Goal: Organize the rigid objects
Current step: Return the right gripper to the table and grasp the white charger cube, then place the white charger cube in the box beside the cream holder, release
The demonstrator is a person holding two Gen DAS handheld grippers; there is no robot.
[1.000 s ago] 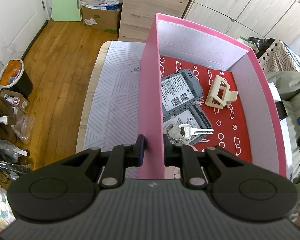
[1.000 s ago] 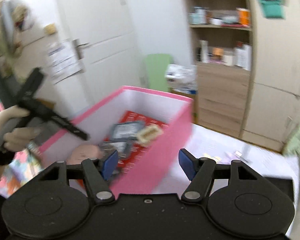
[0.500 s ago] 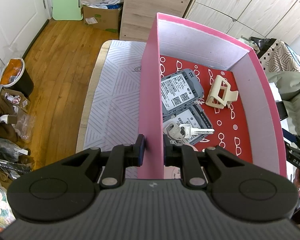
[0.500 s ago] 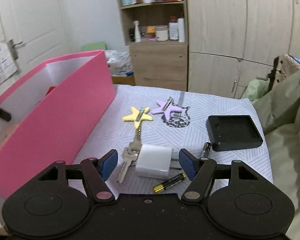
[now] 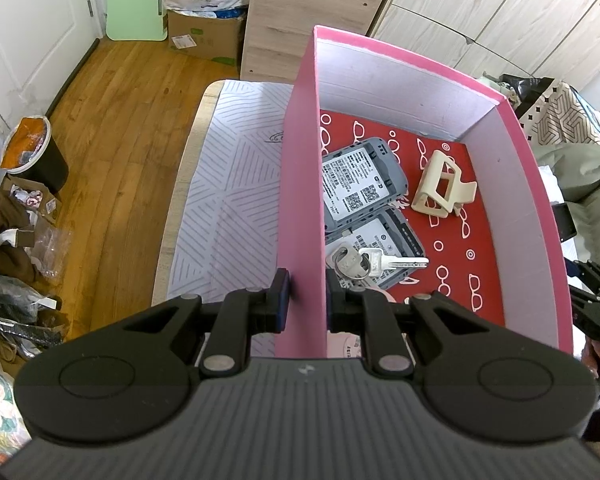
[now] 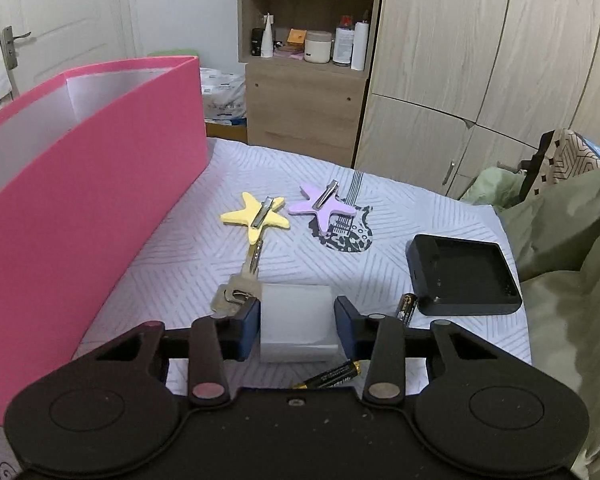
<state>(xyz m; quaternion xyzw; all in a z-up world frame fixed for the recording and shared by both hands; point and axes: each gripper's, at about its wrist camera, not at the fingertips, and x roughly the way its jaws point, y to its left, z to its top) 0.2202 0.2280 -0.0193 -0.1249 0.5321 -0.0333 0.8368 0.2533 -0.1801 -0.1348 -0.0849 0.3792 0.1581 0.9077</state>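
Right gripper (image 6: 296,322) closed onto white block (image 6: 296,326) | left gripper (image 5: 303,298) clamps pink box (image 5: 300,200) | two batteries (image 6: 332,374)

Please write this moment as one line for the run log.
left gripper: shut on pink box wall | right gripper: around white charger, contact unclear | in box: two grey devices, keys, beige holder
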